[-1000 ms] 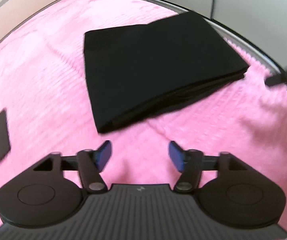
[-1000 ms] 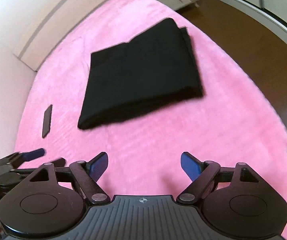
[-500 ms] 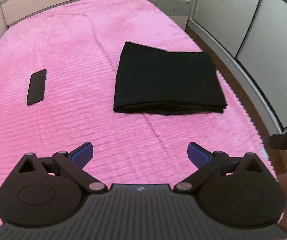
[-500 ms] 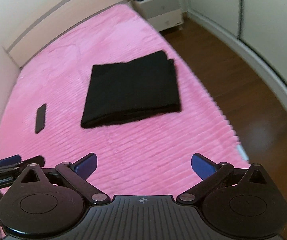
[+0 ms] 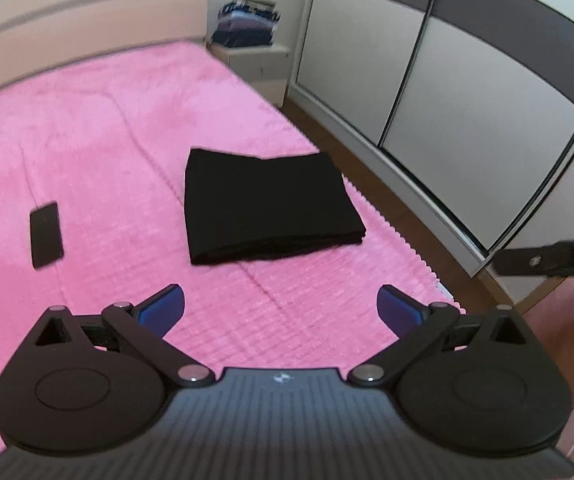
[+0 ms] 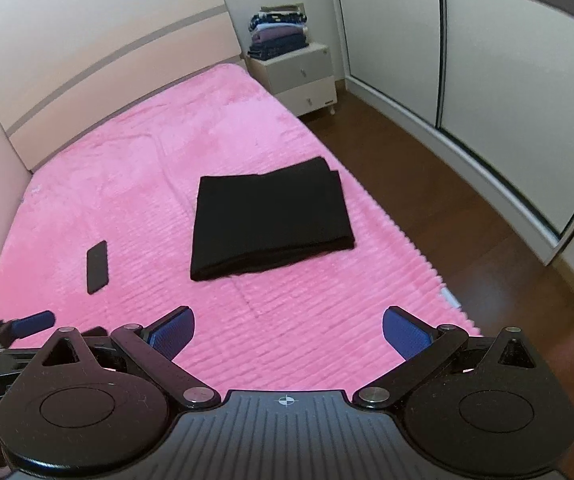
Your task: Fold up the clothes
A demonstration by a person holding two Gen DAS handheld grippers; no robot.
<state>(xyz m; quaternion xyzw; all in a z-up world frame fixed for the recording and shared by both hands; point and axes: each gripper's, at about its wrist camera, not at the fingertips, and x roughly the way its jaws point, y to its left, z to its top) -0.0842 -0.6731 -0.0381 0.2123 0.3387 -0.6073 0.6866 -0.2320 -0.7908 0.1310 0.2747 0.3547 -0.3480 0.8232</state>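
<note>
nearest, the left gripper (image 5: 281, 306) stands with its blue fingers (image 5: 163, 306) spread as wide as they go, nothing between them; its jaws have just been opening, over bare blanket. likewise the right gripper (image 6: 287, 328), its fingers (image 6: 405, 334) fully apart and empty, also just opened. both hang above the near part of the pink blanket (image 6: 135, 184) that covers the bed, well apart from the cloth.

further out, a black folded garment (image 5: 265, 206) lies flat on the blanket near the bed's right edge, a neat rectangle with stacked layers showing along its near edge. it looks soft, light and limp, likely to sag and slide open if lifted by one corner; a safer hold would be both near corners at once, pinching all layers together. a dark phone (image 5: 47, 234) lies to its left, apart from it.

beyond, a nightstand (image 6: 301, 76) carries a pile of folded clothes (image 6: 279, 30), beside a wardrobe with sliding doors (image 5: 439, 80). the fold looks finished.
</note>
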